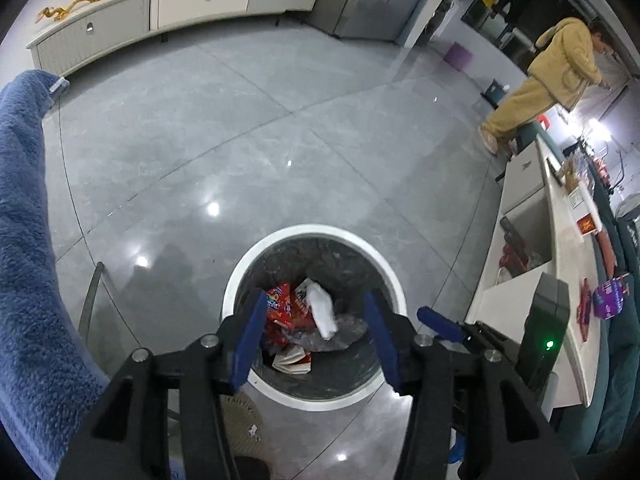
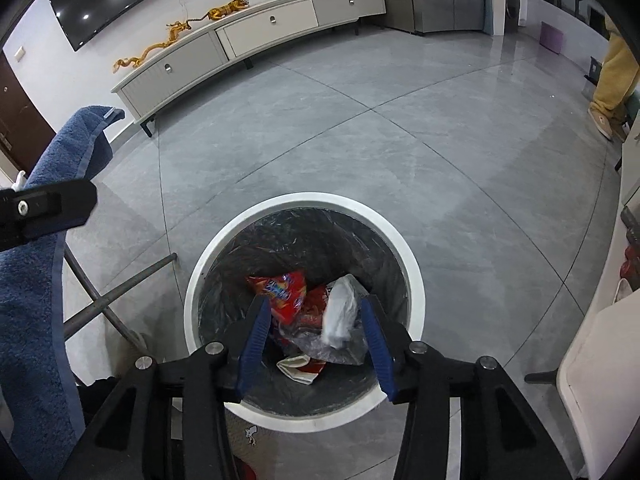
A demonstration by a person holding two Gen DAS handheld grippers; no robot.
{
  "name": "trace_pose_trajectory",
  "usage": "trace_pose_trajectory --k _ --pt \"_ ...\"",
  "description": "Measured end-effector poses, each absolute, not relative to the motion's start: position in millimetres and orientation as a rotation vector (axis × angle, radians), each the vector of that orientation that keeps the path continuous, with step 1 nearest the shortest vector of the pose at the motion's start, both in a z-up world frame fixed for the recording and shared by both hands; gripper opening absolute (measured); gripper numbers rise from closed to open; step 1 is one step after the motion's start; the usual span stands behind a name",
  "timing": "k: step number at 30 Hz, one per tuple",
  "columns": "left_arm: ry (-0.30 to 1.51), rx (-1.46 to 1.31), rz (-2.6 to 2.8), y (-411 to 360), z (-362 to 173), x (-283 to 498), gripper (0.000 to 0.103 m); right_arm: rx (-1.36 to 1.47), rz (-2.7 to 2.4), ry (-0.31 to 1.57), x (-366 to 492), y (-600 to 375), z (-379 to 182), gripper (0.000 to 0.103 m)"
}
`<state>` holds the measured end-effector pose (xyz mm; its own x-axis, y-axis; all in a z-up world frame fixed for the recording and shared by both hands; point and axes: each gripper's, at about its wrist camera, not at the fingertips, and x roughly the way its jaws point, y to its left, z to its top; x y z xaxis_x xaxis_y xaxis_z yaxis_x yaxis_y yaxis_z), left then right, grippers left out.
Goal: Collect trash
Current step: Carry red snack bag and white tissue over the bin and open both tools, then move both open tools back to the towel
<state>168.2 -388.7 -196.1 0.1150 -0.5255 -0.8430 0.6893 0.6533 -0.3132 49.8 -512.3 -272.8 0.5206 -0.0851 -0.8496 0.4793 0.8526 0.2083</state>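
Note:
A round trash bin with a white rim and a dark liner stands on the grey floor, right below both grippers. Inside lie red snack wrappers, a white crumpled piece that looks blurred in the right wrist view, and clear plastic. My left gripper hangs open over the bin with nothing between its blue pads. My right gripper is likewise open and empty over the bin. One blue finger of the right gripper shows in the left wrist view.
A blue towel hangs at the left over a metal rack. A low white cabinet lines the far wall. A white counter with packets runs along the right. A person in yellow stands far right.

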Motion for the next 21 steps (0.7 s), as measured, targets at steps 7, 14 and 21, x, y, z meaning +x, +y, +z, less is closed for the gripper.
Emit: trace_pose_trajectory --k 7,14,21 --pt "1.084 0.175 -0.972 -370 -158 148 0.049 0.429 -0.367 0.918 34 -502 -240 0.046" --pt "0.974 0.16 -0.959 -317 -116 126 0.049 0.35 -0.353 0.833 23 -469 -185 0.047" --pt "0.849 0.117 -0.863 -225 -78 118 0.049 0.256 -0.283 0.749 20 -416 -131 0.051"
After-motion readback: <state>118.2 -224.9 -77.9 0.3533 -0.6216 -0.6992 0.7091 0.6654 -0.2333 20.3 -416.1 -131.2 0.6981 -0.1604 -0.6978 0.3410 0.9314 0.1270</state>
